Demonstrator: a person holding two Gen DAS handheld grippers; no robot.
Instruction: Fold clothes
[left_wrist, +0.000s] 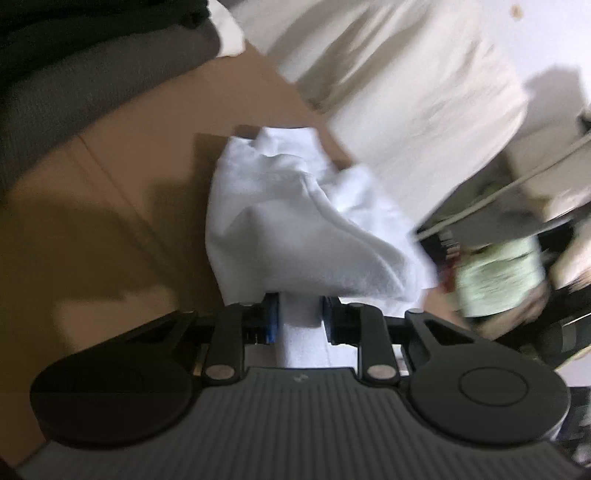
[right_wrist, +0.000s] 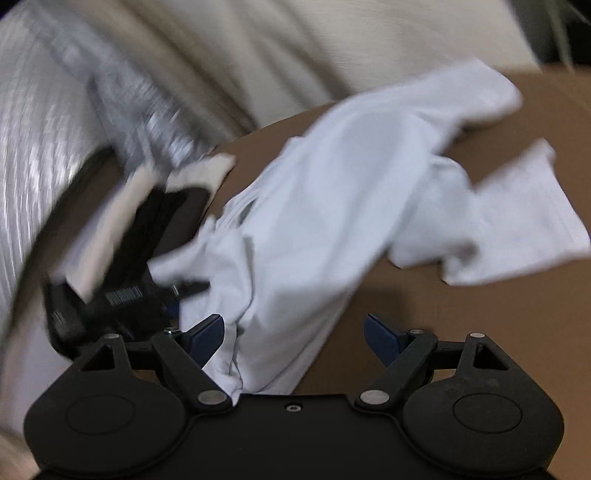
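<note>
A white garment lies crumpled on a brown cardboard surface. My left gripper is shut on a bunched fold of the white garment, which hangs forward from its blue-padded fingers. In the right wrist view the same garment spreads across the cardboard, a sleeve to the right. My right gripper is open, its jaws wide apart, with cloth lying between them near the left finger. The left gripper shows at the left of that view, blurred.
A cream cloth hangs at the back. A grey cushion lies at the left. Cluttered shelves with a pale green item stand at the right. A silvery ribbed surface fills the left of the right wrist view.
</note>
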